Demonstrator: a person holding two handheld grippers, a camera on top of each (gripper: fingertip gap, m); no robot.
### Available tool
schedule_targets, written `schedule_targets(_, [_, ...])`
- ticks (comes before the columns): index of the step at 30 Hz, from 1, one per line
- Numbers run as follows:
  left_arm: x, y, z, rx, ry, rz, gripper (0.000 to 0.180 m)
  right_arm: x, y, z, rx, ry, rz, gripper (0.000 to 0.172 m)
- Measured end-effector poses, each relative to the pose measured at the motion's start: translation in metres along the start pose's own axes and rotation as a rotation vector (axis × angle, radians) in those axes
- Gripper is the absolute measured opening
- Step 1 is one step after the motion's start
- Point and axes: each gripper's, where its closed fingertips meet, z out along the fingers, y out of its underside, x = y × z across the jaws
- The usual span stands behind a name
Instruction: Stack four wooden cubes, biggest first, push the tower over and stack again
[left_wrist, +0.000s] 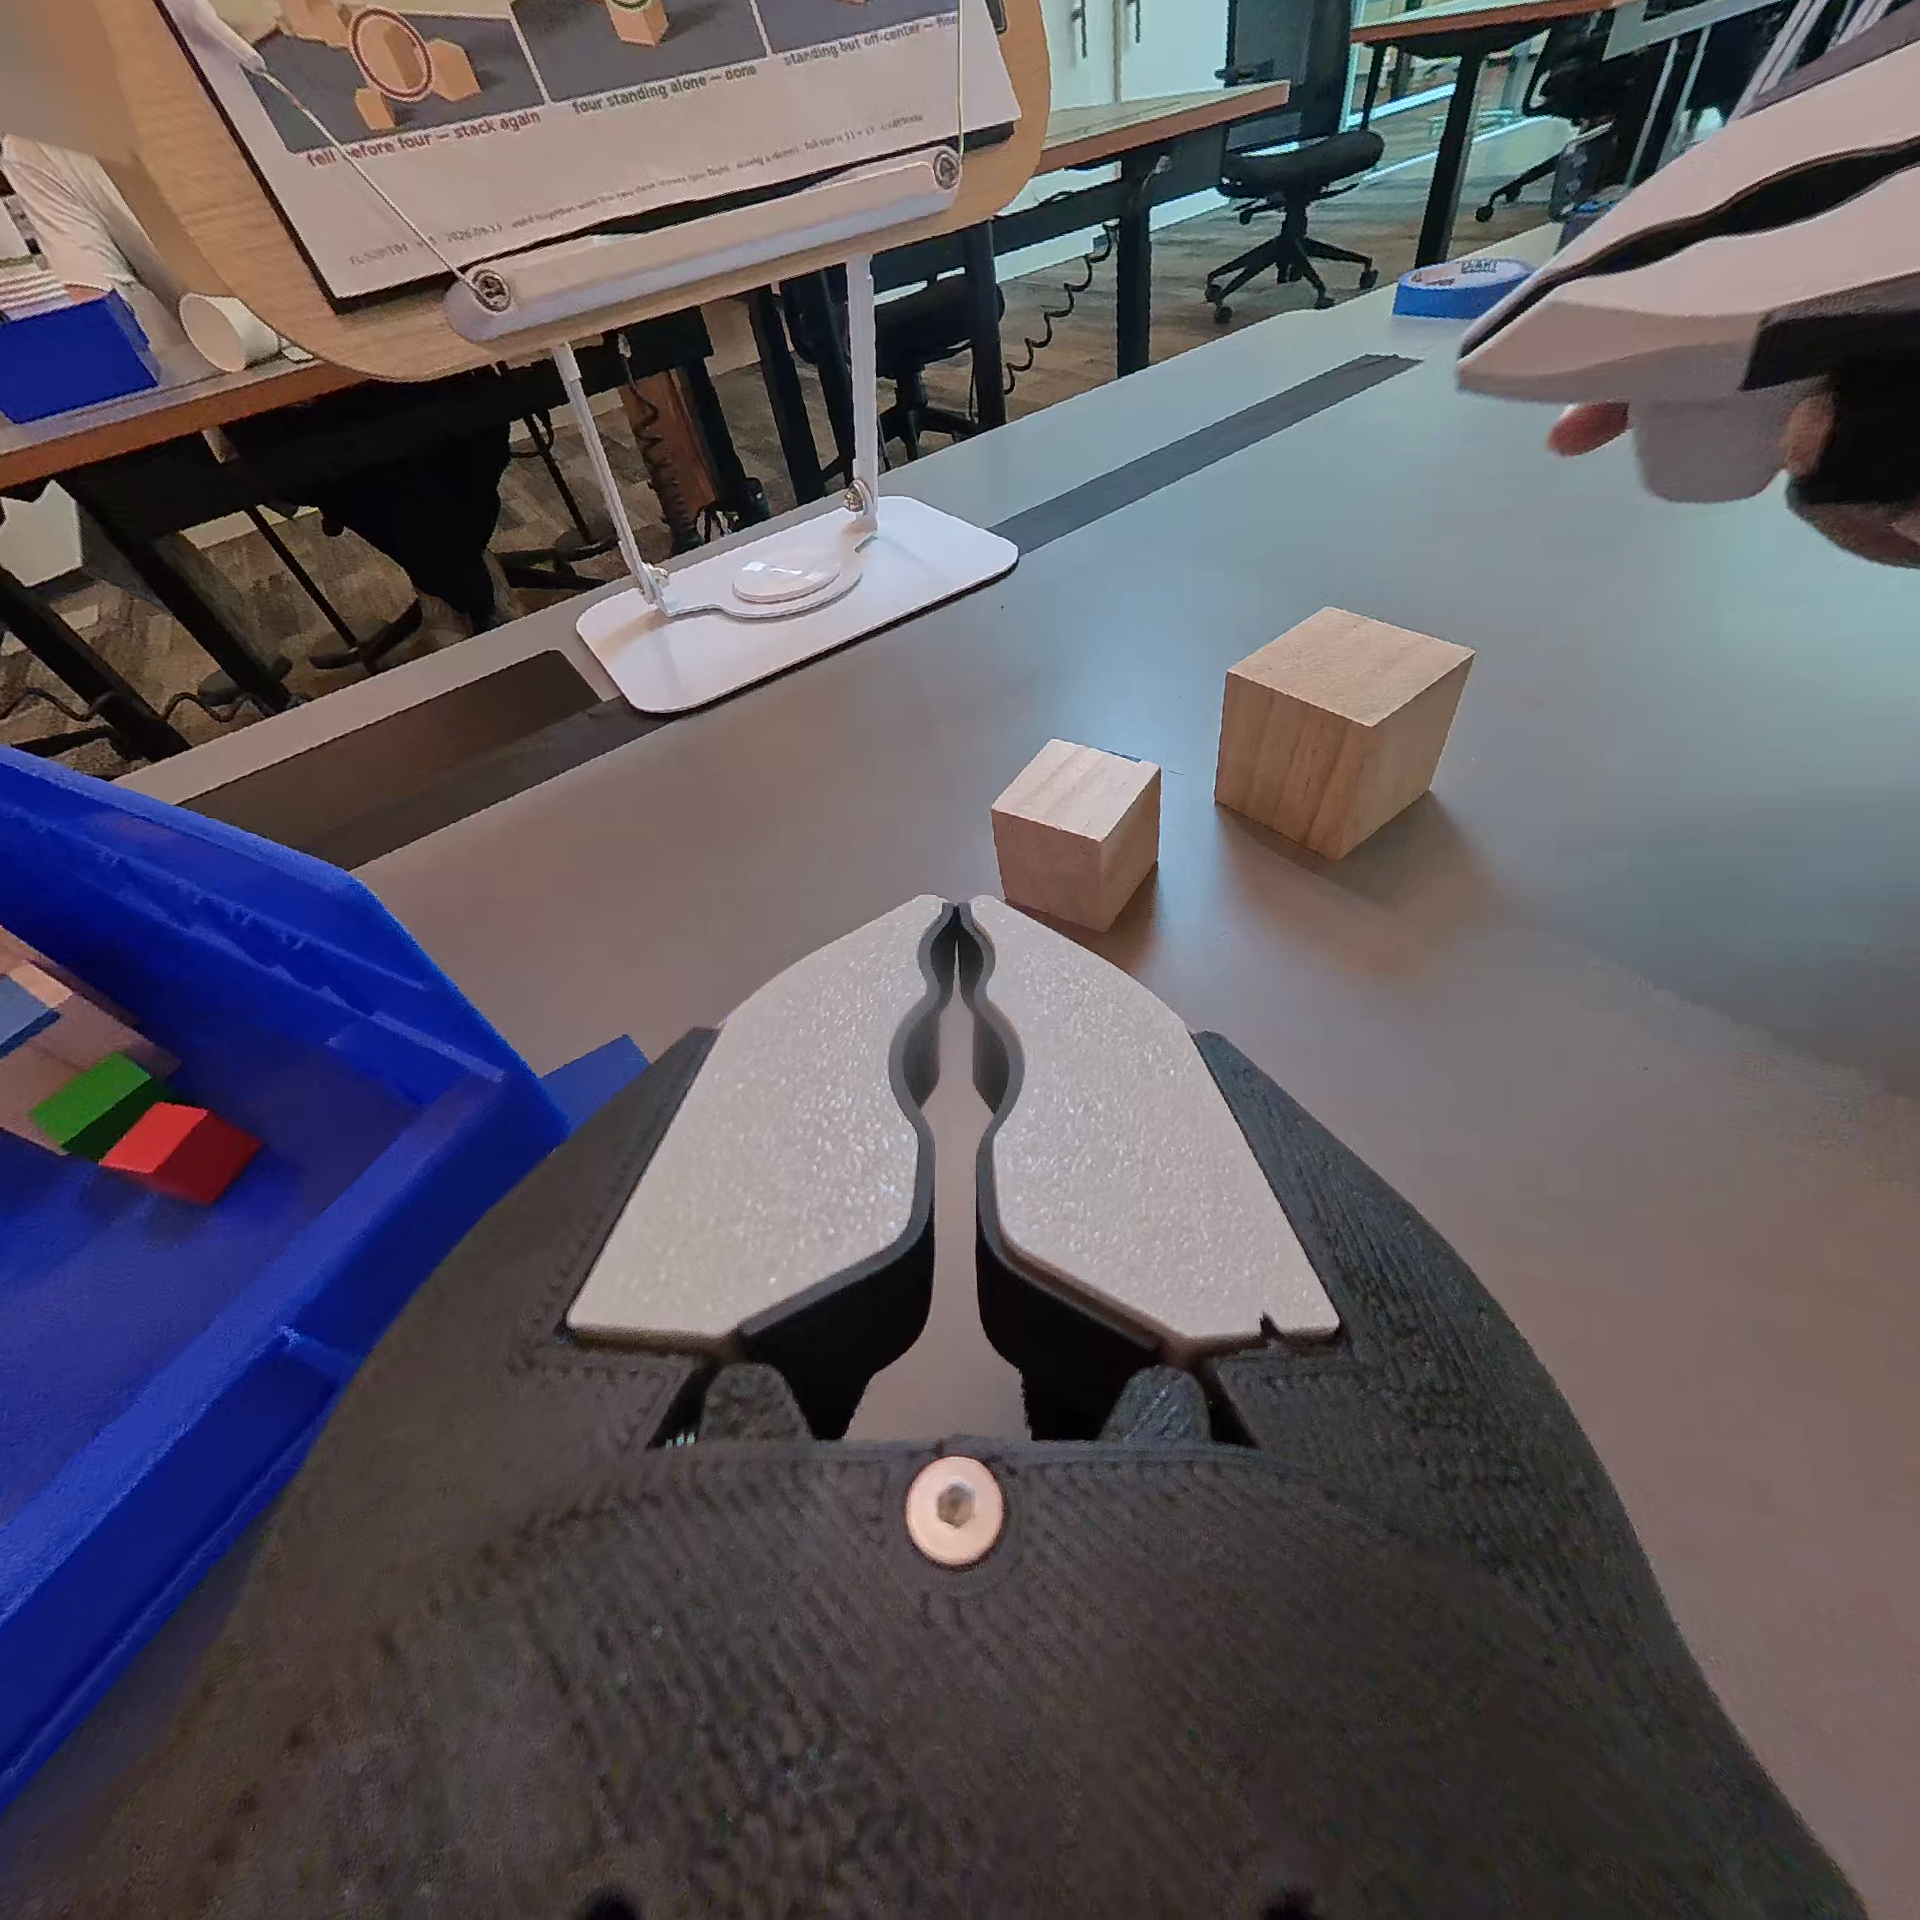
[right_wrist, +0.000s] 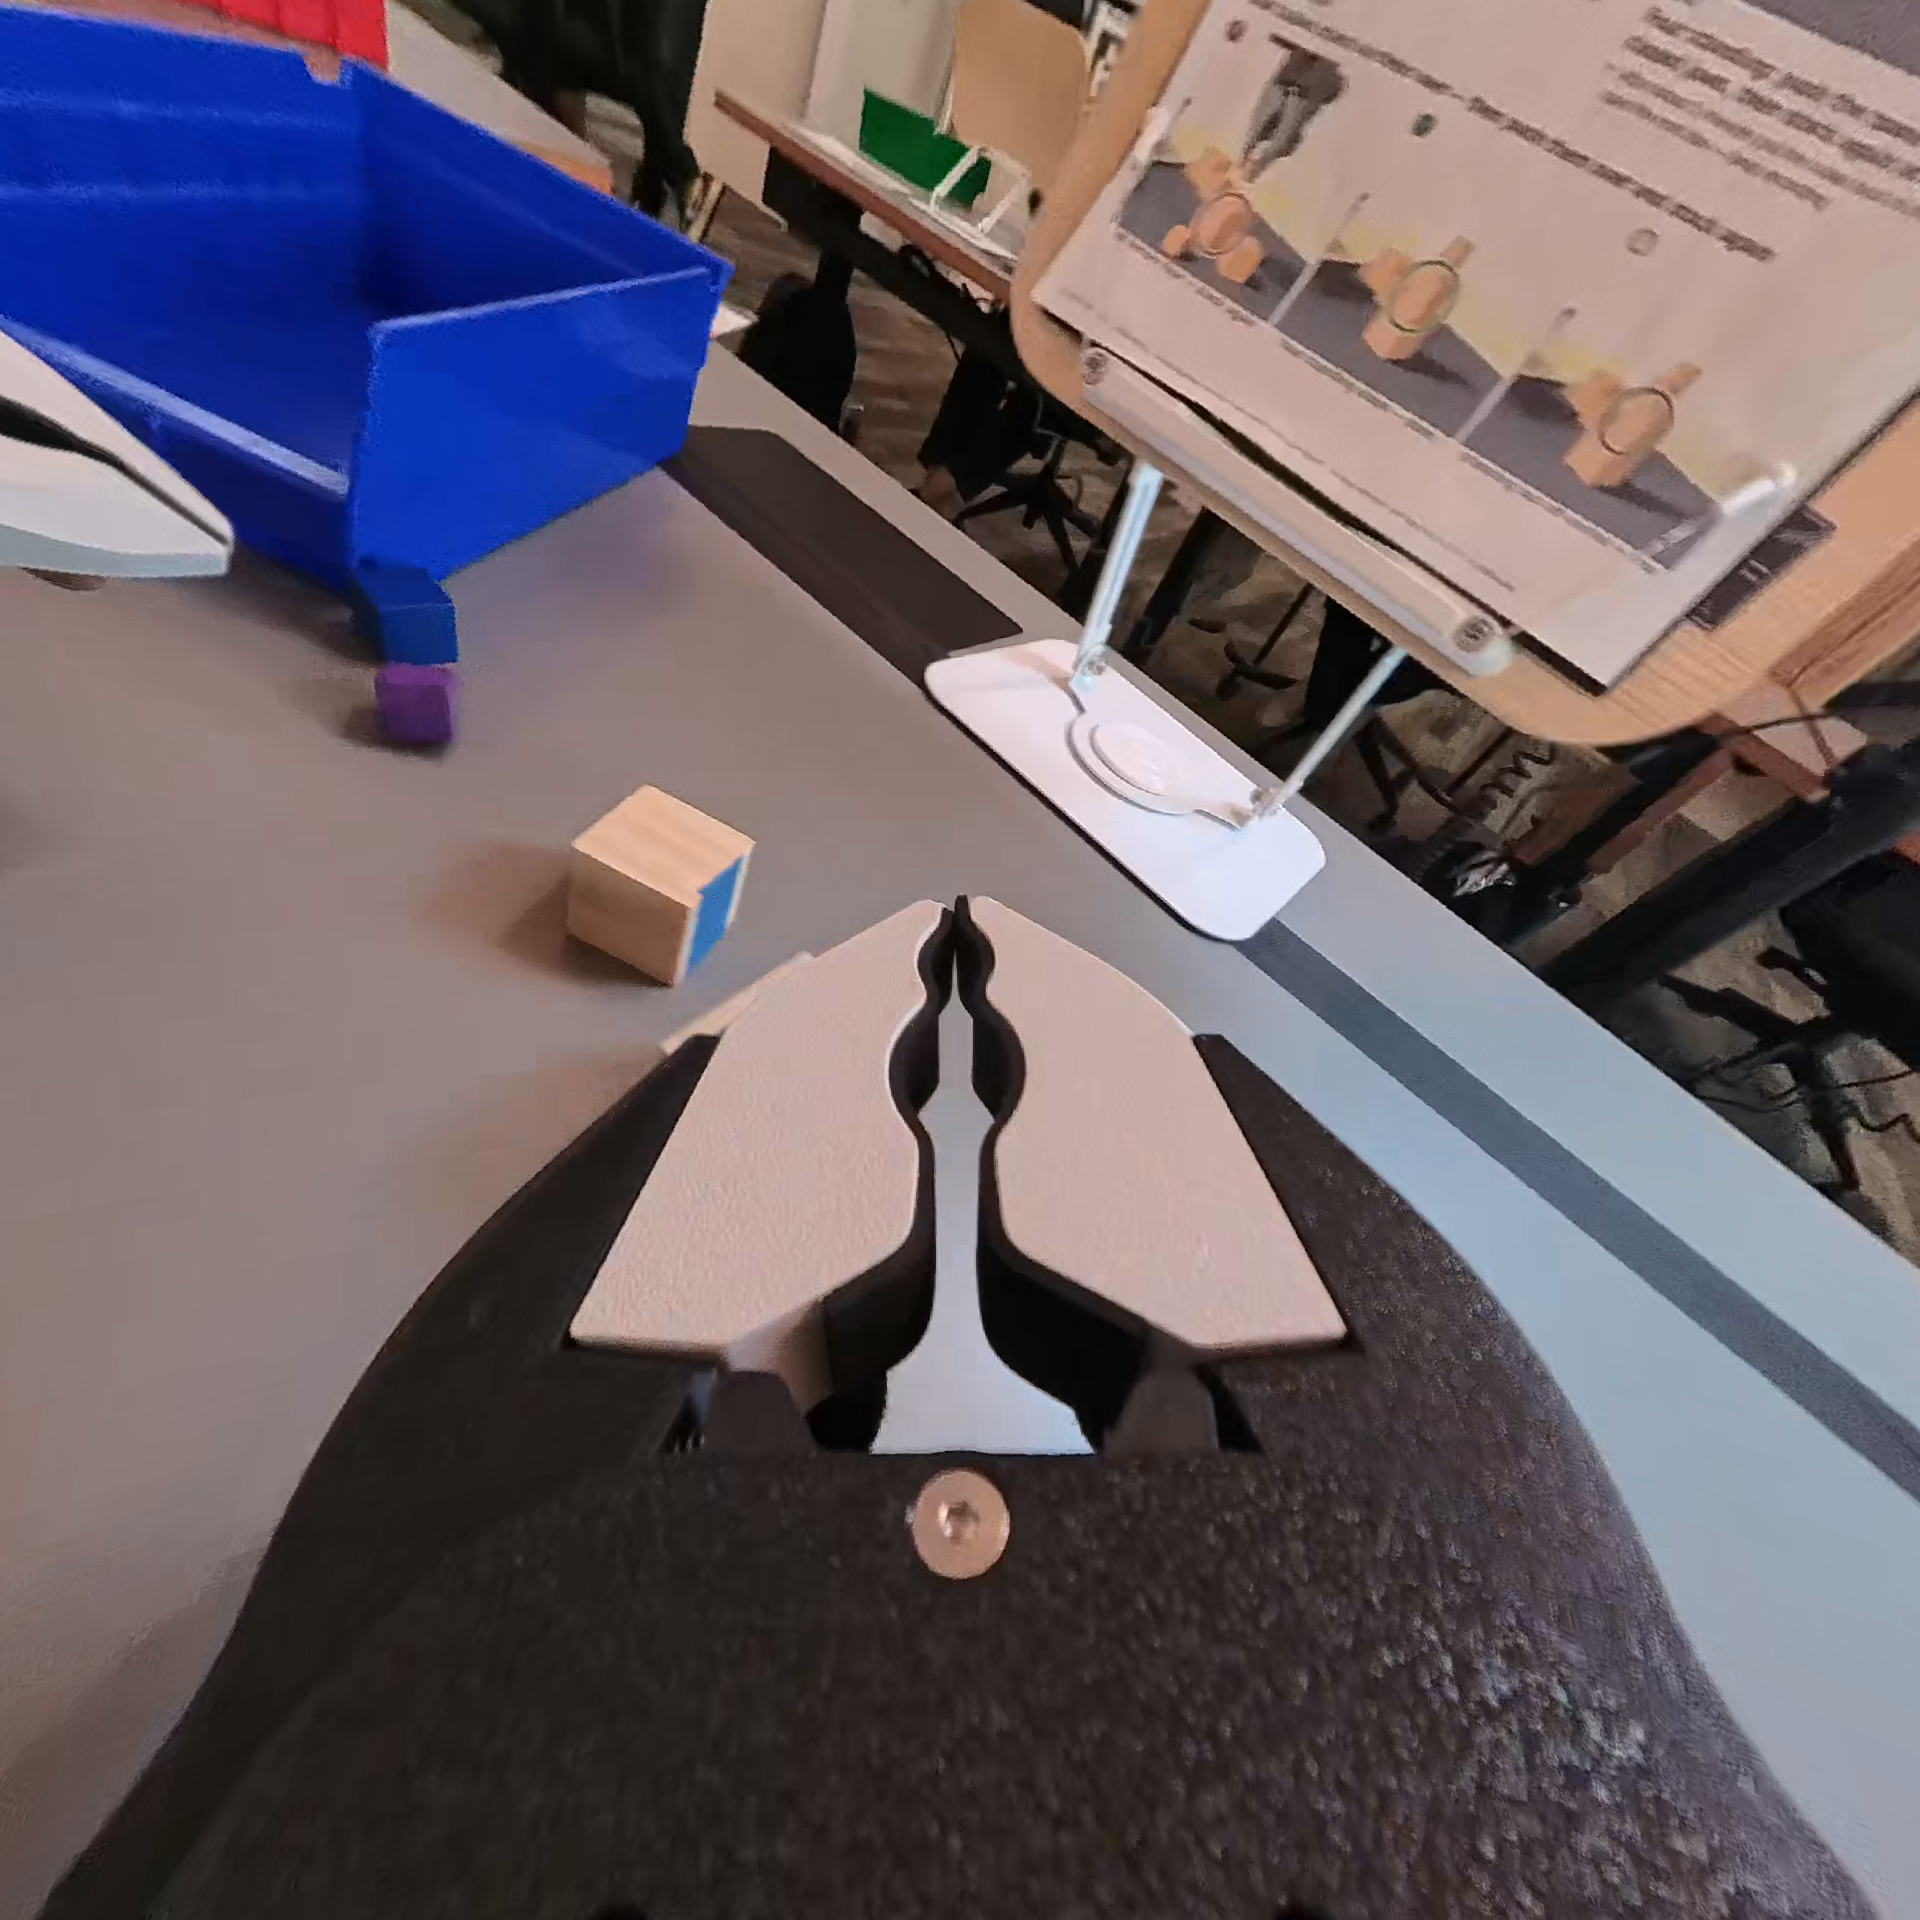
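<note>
Nothing is stacked yet: your big cube and smaller cube sit apart on the bench. Both your left hand-held gripper and right hand-held gripper are pressed together, empty. All stacking remains.

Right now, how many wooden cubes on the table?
2 clearly: small cube just ahead of the left gripper, big cube to its right. The task's other two aren't visible; they may be out of frame.

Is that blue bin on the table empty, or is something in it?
Not empty. The left wrist view looks into the blue bin and shows a green block and a red block inside.
</note>
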Motion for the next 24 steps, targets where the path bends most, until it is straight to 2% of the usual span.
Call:
schedule_targets(7, [-0.005,0.001,0.000,0.000,-0.022,-0.008,0.000,0.036,0.034,-0.028,0.059,0.024,0.173,0.000])
schedule_targets(13, [-0.016,-0.005,-0.005,0.031,-0.056,-0.043,0.000,0.066,0.021,-0.046,0.146,0.065,0.294,0.000])
schedule_targets(19, [-0.023,-0.004,-0.006,0.035,-0.061,-0.072,0.000,0.057,0.027,-0.050,0.159,0.012,0.299,0.000])
schedule_targets(24, [-0.022,-0.007,-0.007,0.045,-0.064,-0.057,0.000,0.035,0.026,-0.044,0.146,-0.050,0.216,0.000])
